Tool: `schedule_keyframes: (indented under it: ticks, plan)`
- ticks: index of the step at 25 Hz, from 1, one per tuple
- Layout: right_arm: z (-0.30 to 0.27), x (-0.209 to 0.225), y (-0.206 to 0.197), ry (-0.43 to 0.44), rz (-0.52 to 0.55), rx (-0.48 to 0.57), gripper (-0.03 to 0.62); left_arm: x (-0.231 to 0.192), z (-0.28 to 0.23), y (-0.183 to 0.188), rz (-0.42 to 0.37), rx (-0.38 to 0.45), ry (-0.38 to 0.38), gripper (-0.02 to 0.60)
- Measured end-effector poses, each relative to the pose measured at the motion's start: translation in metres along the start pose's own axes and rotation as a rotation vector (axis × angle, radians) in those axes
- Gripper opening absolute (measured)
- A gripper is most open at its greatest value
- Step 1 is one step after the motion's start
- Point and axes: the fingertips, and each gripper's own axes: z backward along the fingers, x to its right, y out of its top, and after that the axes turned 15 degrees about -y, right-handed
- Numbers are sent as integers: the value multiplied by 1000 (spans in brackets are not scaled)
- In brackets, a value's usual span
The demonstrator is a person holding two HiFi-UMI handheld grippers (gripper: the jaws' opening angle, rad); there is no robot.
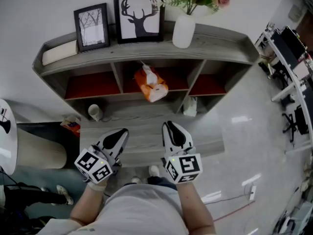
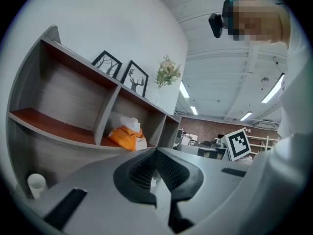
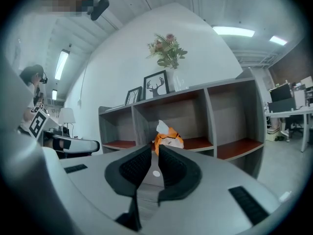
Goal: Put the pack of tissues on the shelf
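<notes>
Holding low and side by side before the shelf (image 1: 222,47), well apart from its bays: left gripper (image 1: 122,132) and right gripper (image 1: 169,127). Left jaws pressed together tip to tip, nothing between. Right jaws likewise closed, empty.

Pack (image 1: 151,84) lying tilted on the red board of the middle bay, white tissue poking from its top, touched by neither gripper. Probably put there because that bay stands open straight ahead, the easiest reach.

Judging by that, task looks done: pack on shelf, nothing left to carry. Closed, empty jaws suit a rest pose, not a reach.

Up top, frames (image 1: 92,27) and vase (image 1: 184,31) standing upright; cup (image 1: 94,112) on the lower ledge at left, apart from pack.
</notes>
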Motion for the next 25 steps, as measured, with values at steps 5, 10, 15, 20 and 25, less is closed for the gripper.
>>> schedule_keyframes:
  ticks: [5,10,15,20,25]
  plan:
    - [14,7,-4,-23,-9,4,54,4,-13,-4,3,-10,-34,15]
    - [17,11,-7,-41,-2,0,54,4,-19,-6,5,-14,-49,15]
    - [14,10,-9,-41,12,-6,52,0,-20,-7,8,-14,-49,15]
    - [12,9,-11,-37,6,-10,52,-1,-19,-7,9,-14,-46,15]
    - [11,8,-12,-36,3,-13,52,-3,-18,-8,10,-17,-43,15]
